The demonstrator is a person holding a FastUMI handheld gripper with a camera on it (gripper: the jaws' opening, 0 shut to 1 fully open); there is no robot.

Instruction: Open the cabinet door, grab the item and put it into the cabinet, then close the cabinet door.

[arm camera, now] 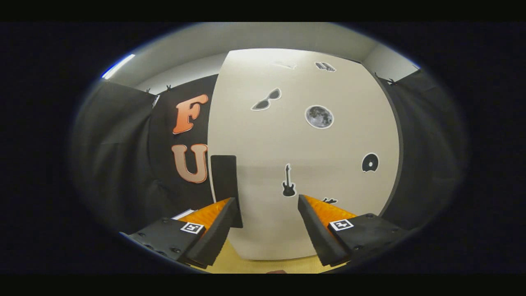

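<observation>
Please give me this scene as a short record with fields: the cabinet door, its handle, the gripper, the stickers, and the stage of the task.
cabinet door: pale door, shut, facing the gripper
handle: dark upright handle at the door's edge, just beyond one finger
gripper: gripper open, fingers apart, holding nothing, pointed at the door
stickers: on the door, a guitar ahead between the fingers, a moon, sunglasses and a disc higher up
surface: yellowish table below the fingers
task stage: door not yet opened
</observation>
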